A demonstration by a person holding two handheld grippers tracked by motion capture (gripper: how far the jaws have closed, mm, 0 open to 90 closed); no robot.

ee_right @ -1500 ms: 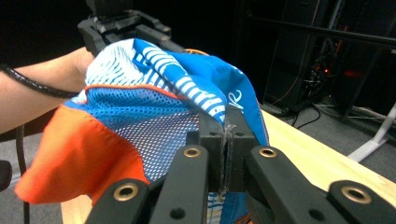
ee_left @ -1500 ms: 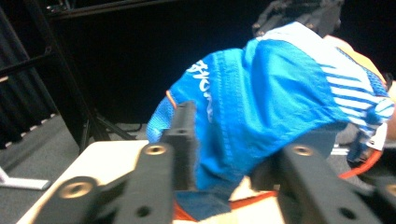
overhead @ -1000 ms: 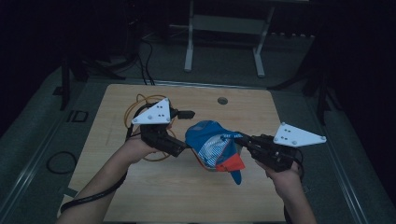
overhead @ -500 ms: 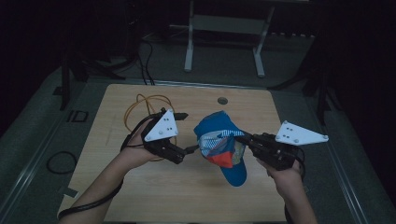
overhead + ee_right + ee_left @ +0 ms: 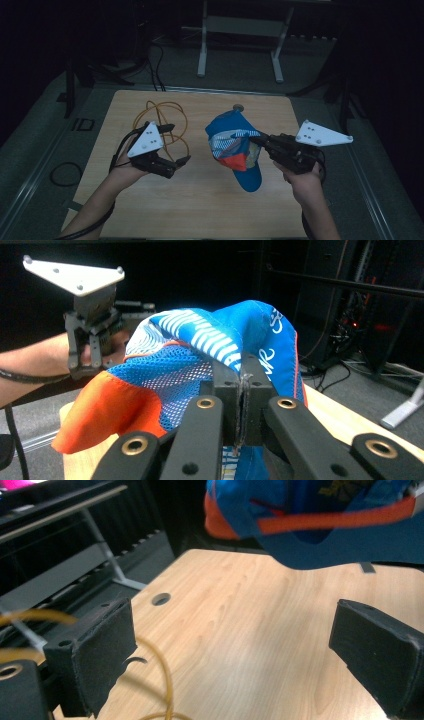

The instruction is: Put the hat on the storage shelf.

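A blue cap [image 5: 232, 145] with striped mesh and an orange panel hangs above the wooden table [image 5: 200, 210], its peak pointing down toward me. My right gripper [image 5: 256, 140] is shut on the cap's edge from the right. In the right gripper view its jaws pinch the cap's fabric [image 5: 210, 355] at the right gripper [image 5: 242, 405]. My left gripper [image 5: 176, 144] stands open to the left of the cap, a short gap away, and shows as the left gripper [image 5: 90, 325] beyond the cap. In the left gripper view the left gripper [image 5: 240, 655] holds nothing, and the cap [image 5: 310, 520] hangs above and ahead.
A yellow cable loop [image 5: 167, 107] lies on the table behind my left gripper and runs under its jaw as the yellow cable [image 5: 160, 665]. A small round hole [image 5: 238, 107] sits near the table's far edge. A metal stand [image 5: 240, 25] is on the floor beyond.
My left gripper has drawn back to the left, away from the cap, with its jaws open. The cap stays in the right gripper, now turned with its peak hanging lower.
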